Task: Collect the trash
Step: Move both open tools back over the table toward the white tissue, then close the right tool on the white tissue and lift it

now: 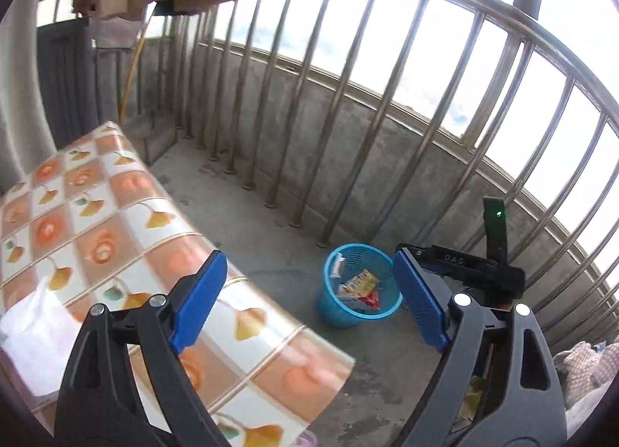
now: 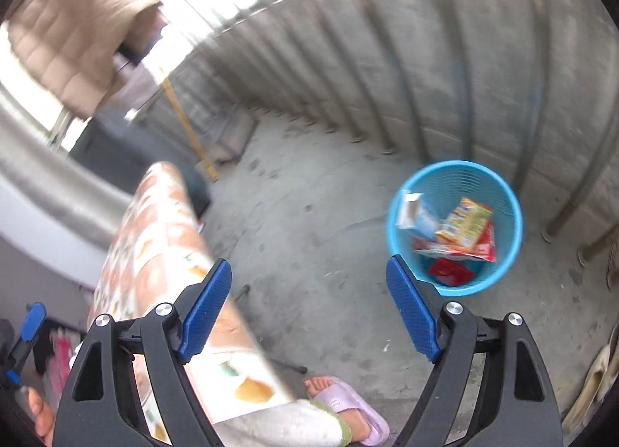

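A blue mesh waste basket stands on the concrete floor by the railing and holds several wrappers, one yellow. It also shows in the right wrist view with a yellow pack, a red wrapper and a white-blue carton inside. My left gripper is open and empty, over the table edge left of the basket. My right gripper is open and empty, above the floor left of the basket. A white tissue lies on the table at the left.
A table with an orange flower-pattern cloth fills the left; it also shows in the right wrist view. A metal railing on a low concrete wall runs behind. The other gripper shows right of the basket. A foot in a lilac slipper stands on the floor.
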{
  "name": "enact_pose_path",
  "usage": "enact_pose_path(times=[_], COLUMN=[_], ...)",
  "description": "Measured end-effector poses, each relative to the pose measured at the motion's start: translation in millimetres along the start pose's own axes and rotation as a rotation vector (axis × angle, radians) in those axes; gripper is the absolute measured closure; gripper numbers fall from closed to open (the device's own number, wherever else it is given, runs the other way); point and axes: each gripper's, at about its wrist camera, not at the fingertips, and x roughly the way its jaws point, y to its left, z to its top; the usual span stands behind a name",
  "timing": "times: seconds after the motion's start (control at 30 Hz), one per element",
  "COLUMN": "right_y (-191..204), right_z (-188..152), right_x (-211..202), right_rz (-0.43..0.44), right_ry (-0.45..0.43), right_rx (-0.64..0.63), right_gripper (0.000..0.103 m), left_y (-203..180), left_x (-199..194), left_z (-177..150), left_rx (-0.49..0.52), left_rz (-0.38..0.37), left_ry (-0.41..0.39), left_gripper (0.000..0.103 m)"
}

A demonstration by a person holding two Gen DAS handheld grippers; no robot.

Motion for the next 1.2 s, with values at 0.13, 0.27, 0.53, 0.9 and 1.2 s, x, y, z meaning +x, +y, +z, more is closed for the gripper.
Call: enact_pose_path(times=[0.13,0.27,0.53,0.9,1.2], right_y=[55,121,263,384,401], right_z=[-12,-27,-87,-172,-173], right_x=[2,10,36,69,103], right_rz=[0.093,0.198,0.410,0.420,0.354], right_ry=[0.048,0.109,0.266,0.369,0.407], right_rx=[-0.099,-0.223,-0.530,-0.840,-0.833], right_gripper=[0.023,0.023,0.023,0.023,0.096], left_y=[38,75,132,154,160], left_x=[-53,-91,-136,-127,-117], left_z=[-27,-57,-119,-146,-141], left_rx=[-0.043,-0.096,-0.212,-0.150,-0.139], left_rz=[0.117,0.213,0.415,0.540,0.491], left_ry=[-0.060,-0.109,-0.152,-0.119,-0.122], left_gripper=[0.019,0.018,0.018,0.018,0.022])
